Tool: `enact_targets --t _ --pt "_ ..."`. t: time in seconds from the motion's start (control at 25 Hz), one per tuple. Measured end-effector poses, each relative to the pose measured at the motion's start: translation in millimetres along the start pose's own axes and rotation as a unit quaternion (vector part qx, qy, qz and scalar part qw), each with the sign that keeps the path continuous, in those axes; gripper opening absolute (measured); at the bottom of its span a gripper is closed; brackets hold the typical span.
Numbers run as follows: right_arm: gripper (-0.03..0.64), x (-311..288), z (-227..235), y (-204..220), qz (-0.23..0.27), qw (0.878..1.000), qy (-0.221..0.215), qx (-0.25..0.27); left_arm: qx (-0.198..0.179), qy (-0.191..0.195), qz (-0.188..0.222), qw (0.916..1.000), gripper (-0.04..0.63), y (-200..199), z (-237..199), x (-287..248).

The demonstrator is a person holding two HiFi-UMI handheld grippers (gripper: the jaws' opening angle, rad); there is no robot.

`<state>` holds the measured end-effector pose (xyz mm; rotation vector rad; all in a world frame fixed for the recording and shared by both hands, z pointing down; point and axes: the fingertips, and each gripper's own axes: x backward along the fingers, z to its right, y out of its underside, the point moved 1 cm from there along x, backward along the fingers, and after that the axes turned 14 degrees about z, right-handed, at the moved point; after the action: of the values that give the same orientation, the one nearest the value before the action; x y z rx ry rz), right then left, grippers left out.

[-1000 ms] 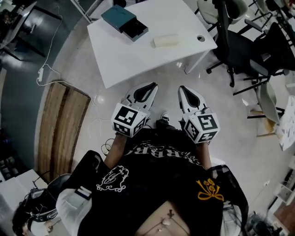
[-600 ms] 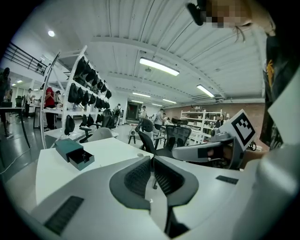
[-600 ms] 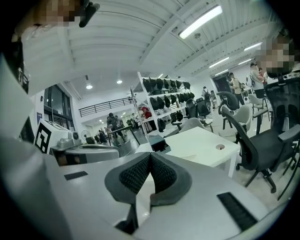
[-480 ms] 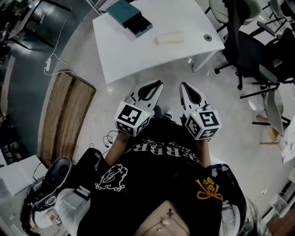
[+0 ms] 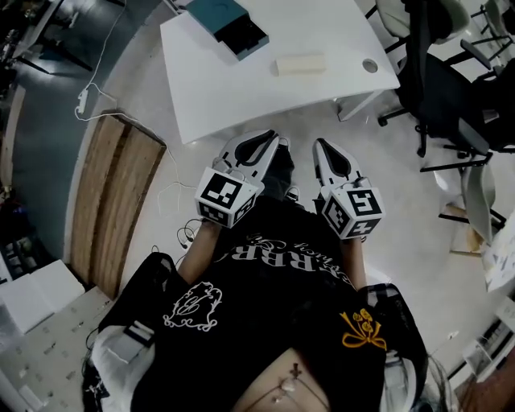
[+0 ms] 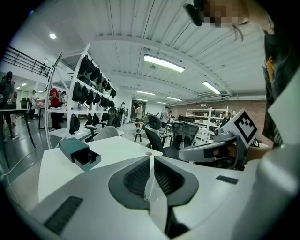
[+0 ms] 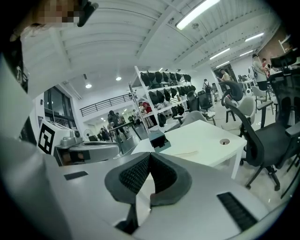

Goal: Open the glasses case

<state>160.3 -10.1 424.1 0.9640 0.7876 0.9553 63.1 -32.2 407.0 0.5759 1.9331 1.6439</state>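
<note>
The glasses case (image 5: 301,63) is a cream oblong lying shut on the white table (image 5: 241,88), right of the middle; in the right gripper view the case (image 7: 185,152) is a thin pale strip far ahead. Both grippers hang in the air short of the table's near edge, well away from the case. My left gripper (image 5: 269,139) (image 6: 150,157) has its jaws together with nothing between them. My right gripper (image 5: 319,144) (image 7: 150,155) is likewise shut and empty. Each gripper shows beside the other in the gripper views.
A teal box (image 5: 227,24) (image 6: 78,151) with a dark drawer pulled out sits at the table's far left. Black office chairs (image 5: 451,80) crowd the right side. A wooden board (image 5: 113,201) and a white cable (image 5: 92,88) lie on the floor at left.
Both grippers have moved forward and slightly down toward the table's near edge, staying shut. The table now sits closer in the head view.
</note>
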Motion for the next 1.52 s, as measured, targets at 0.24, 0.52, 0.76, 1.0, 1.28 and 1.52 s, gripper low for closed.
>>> enact_targets --t 0.24,0.52,0.76,1.0,1.28,1.52 --pt "0.014 -40 36 1 -0.020 1.000 0.015 -0.006 0.005 -0.001 -0.005 1.0000 0.037 7 -44 -43" --pt "0.014 -108 74 -1 -0.043 0.997 0.038 0.051 -0.006 0.029 -0.023 0.9993 0.037 18 -96 -98" --pt "0.014 -164 100 8 -0.088 0.991 0.034 0.099 0.011 0.030 -0.055 0.9980 0.039 45 -140 -138" --pt "0.044 -207 125 23 -0.152 0.972 0.006 0.177 0.025 0.035 -0.091 0.9949 0.111 71 -169 -158" --pt "0.124 -263 162 52 -0.221 0.936 -0.035 0.273 0.027 0.040 -0.128 0.9906 0.159 108 -208 -182" --pt "0.194 -287 190 86 -0.296 0.860 -0.079 0.407 0.028 0.051 -0.178 0.9824 0.181 146 -217 -195"
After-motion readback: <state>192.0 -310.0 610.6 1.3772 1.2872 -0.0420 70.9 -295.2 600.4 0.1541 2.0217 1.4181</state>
